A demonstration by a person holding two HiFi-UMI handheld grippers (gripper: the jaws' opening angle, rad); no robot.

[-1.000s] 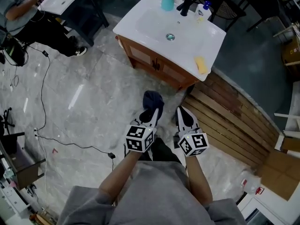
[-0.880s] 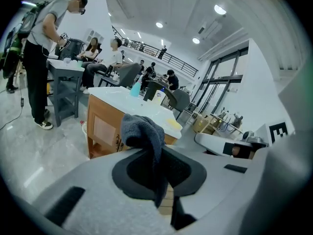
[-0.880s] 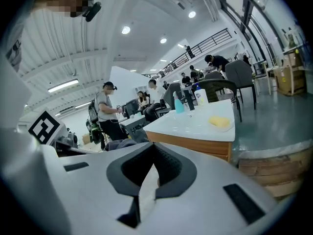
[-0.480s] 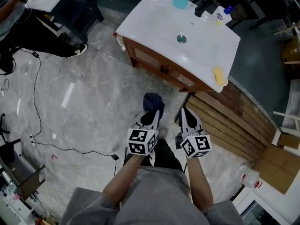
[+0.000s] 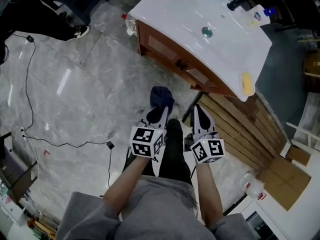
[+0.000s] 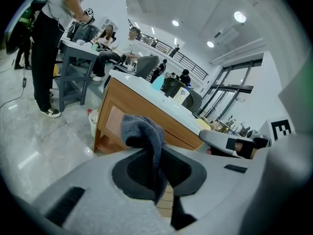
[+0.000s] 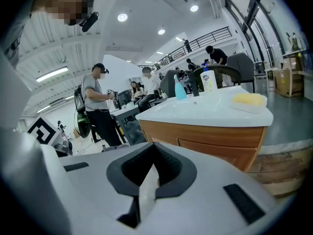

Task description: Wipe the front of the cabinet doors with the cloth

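Head view shows the left gripper [image 5: 161, 110] pinching a dark blue cloth [image 5: 161, 96], which bunches beyond its jaws over the marble floor [image 5: 85, 99], apart from the wooden cabinet doors [image 5: 167, 54] under the white sink top [image 5: 200, 14]. Left gripper view shows the cloth clamped between the jaws. The right gripper [image 5: 196, 113], just beside it, has its jaws pressed together on nothing.

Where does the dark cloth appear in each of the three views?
Head view: cloth at centre, held by the left gripper.
Left gripper view: cloth at centre, pinched between the jaws.
Right gripper view: not in it.
Shared landmark: the wooden cabinet under the white sink.
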